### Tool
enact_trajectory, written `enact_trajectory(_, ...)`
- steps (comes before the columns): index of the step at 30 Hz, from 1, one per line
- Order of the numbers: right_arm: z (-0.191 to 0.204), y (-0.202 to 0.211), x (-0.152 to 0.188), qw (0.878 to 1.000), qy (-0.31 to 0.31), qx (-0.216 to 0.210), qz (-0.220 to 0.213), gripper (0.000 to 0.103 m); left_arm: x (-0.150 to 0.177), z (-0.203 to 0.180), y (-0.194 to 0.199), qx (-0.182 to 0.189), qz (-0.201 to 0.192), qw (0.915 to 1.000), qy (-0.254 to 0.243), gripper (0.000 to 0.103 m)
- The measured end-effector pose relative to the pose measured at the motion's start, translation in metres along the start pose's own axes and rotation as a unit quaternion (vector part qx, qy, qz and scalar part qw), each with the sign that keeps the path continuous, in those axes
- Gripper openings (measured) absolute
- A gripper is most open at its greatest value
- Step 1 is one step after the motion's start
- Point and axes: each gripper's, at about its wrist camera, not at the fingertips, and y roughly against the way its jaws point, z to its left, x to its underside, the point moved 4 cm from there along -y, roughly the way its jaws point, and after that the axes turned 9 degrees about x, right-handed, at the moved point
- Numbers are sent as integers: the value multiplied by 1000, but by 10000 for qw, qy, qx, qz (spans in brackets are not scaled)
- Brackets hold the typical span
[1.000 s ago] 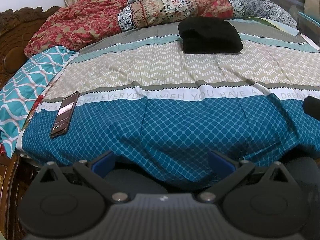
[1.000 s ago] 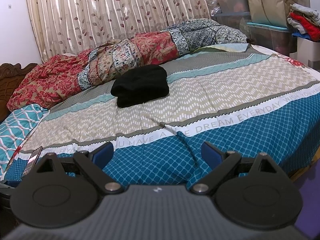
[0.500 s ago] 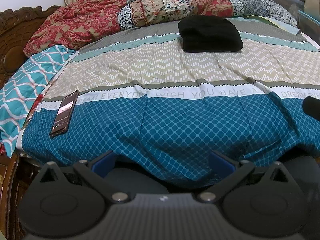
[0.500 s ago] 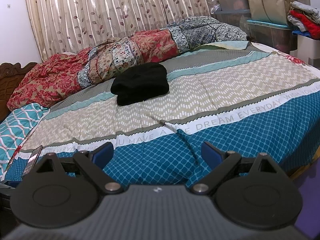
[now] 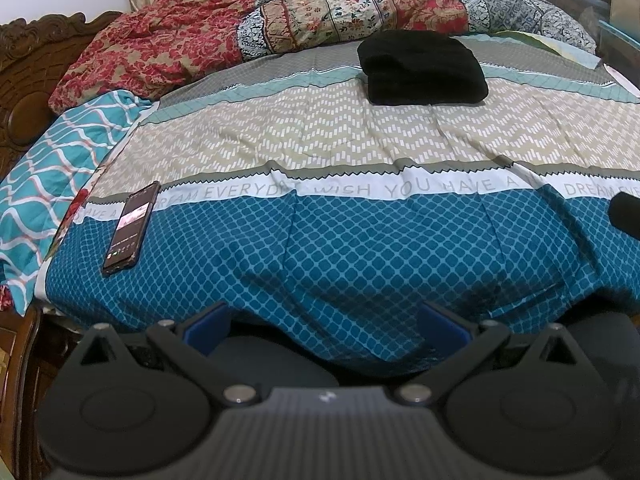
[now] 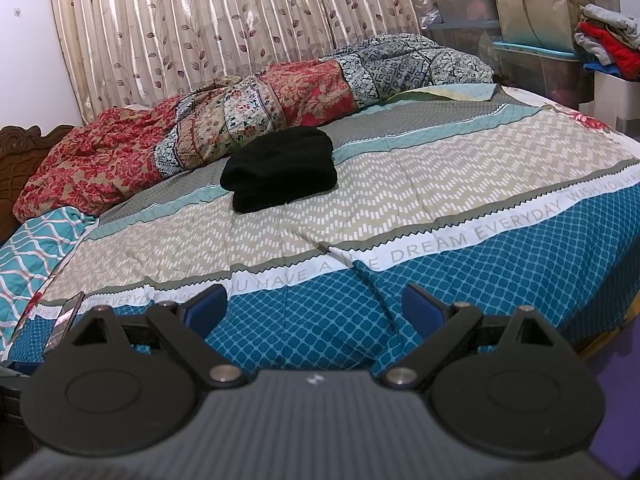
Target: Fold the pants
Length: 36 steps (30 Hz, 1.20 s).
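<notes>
Black pants (image 5: 422, 68) lie folded in a compact bundle on the far half of the bed, also seen as the pants (image 6: 282, 169) in the right wrist view. My left gripper (image 5: 324, 326) hangs open at the bed's near edge, well short of the pants, with nothing between its blue pads. My right gripper (image 6: 314, 312) is open too, over the blue part of the bedspread (image 6: 440, 208), and empty. A dark part of the right tool (image 5: 626, 216) shows at the right edge of the left wrist view.
A phone (image 5: 132, 228) lies on the bedspread near the left edge. A rumpled patterned quilt (image 6: 256, 120) runs along the back of the bed before a curtain (image 6: 224, 28). A carved wooden headboard (image 5: 24, 76) stands left. Stacked storage boxes (image 6: 520, 24) and clothes stand at the right.
Both grippers stay open and empty. The right view has tilted slightly upward, showing more curtain; the left view is nearly the same. The pants have not moved.
</notes>
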Motion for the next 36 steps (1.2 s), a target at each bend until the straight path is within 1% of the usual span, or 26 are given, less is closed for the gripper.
enact_trajectory(36, -1, 0, -3, 10000, -18, 16, -12, 96, -2, -3, 3, -95, -61, 9999, -72, 103)
